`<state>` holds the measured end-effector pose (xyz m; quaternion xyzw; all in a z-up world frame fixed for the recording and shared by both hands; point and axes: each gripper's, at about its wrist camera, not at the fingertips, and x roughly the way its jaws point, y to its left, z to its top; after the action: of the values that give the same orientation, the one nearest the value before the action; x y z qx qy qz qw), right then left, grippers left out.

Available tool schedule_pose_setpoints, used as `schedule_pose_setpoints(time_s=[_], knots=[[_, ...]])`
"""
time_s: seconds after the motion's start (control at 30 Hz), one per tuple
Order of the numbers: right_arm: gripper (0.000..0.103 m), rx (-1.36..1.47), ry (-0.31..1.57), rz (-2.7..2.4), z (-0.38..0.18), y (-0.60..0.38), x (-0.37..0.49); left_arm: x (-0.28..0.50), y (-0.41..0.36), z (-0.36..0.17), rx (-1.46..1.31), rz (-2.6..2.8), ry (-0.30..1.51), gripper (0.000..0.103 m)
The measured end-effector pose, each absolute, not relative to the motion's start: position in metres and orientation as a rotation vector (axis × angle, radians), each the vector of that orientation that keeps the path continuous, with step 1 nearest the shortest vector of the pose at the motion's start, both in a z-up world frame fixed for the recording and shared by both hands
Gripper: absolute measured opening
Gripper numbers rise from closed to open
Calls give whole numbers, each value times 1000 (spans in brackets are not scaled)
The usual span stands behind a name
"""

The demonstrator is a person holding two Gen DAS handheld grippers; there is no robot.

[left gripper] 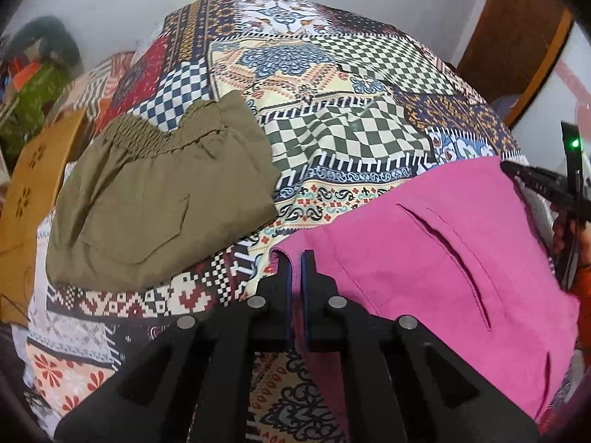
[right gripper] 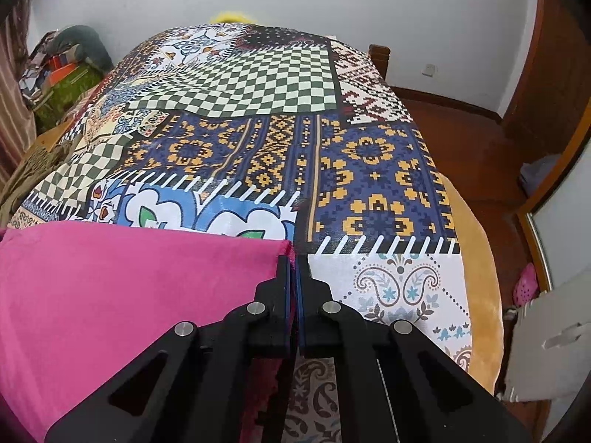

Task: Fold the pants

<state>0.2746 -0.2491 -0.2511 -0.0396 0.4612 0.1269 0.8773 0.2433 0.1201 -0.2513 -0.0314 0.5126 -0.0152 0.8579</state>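
The pink pants (left gripper: 424, 251) hang stretched between my two grippers above the patterned bed cover (left gripper: 332, 118). A slit pocket shows on them in the left wrist view. My left gripper (left gripper: 296, 258) is shut on their left edge. My right gripper (right gripper: 294, 262) is shut on their right edge, with the pink cloth (right gripper: 129, 288) spreading to its left. The right gripper also shows at the right edge of the left wrist view (left gripper: 546, 184). The lower part of the pants drops out of sight under the grippers.
Folded olive pants (left gripper: 159, 192) with an elastic waistband lie on the bed at the left. A tan board (left gripper: 33, 192) stands beside the bed's left edge. Piled clothes (left gripper: 40, 74) sit at far left. Wooden floor (right gripper: 461, 147) and a door lie to the right.
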Motion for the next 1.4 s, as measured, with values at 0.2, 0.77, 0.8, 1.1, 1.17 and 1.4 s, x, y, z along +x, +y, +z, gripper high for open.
schedule_pose_setpoints(time_s=[0.2, 0.77, 0.8, 1.1, 1.17, 1.4], knots=[[14, -78, 998, 285, -237, -247, 271, 233, 123, -223, -60, -25, 1037, 7], [37, -106, 1040, 487, -249, -195, 250, 251, 74, -255, -69, -195, 1121, 8], [37, -98, 1036, 490, -250, -199, 248, 248, 77, -256, -86, -203, 1110, 8], [37, -103, 1066, 402, -247, -229, 245, 233, 99, -245, -116, -130, 1112, 8], [37, -85, 1071, 386, -244, -237, 242, 228, 106, -241, -132, -106, 1110, 8], [37, -43, 1008, 379, -208, -252, 218, 197, 124, -213, -155, -38, 1061, 8]])
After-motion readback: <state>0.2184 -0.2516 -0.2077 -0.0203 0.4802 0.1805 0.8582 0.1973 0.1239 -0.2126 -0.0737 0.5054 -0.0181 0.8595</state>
